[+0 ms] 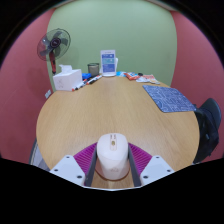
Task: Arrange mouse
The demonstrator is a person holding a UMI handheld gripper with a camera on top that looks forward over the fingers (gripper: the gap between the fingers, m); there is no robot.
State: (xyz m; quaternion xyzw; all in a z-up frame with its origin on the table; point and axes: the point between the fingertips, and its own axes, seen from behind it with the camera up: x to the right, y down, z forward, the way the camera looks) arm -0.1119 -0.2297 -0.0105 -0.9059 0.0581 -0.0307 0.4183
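— Round and wooden, the table (pixel 100 115) filled most of the room, its pale grain smooth and bare across the middle; behind it stood a green wall panel flanked by dull red ones. What was the gripper (pixel 112 168) doing?

— It held the mouse (pixel 112 157) — a pale, rounded shell with a small orange mark on its top. The mouse sat right between the two fingers at the near rim of the table, and both purple pads (pixel 85 159) lay against its sides, so the fingers were closed narrowly on it.

— And farther across the table from the mouse?

— Off to its right, toward the far side, lay a flat rectangular mat (pixel 169 98) with a dark blue speckled pattern. Along the far edge, beyond the mouse, a white box with a blue label (pixel 108 63) stood upright, a dark cup (pixel 93 69) just beside it, and a white tissue box (pixel 67 79) sat to the left of that. A few small items lay scattered by the upright box, too small to tell apart.

— Anything off the table?

— A black pedestal fan (pixel 53 45) with a round wire cage rose behind the tissue box, and a dark chair (pixel 208 125) stood at the table's right edge.
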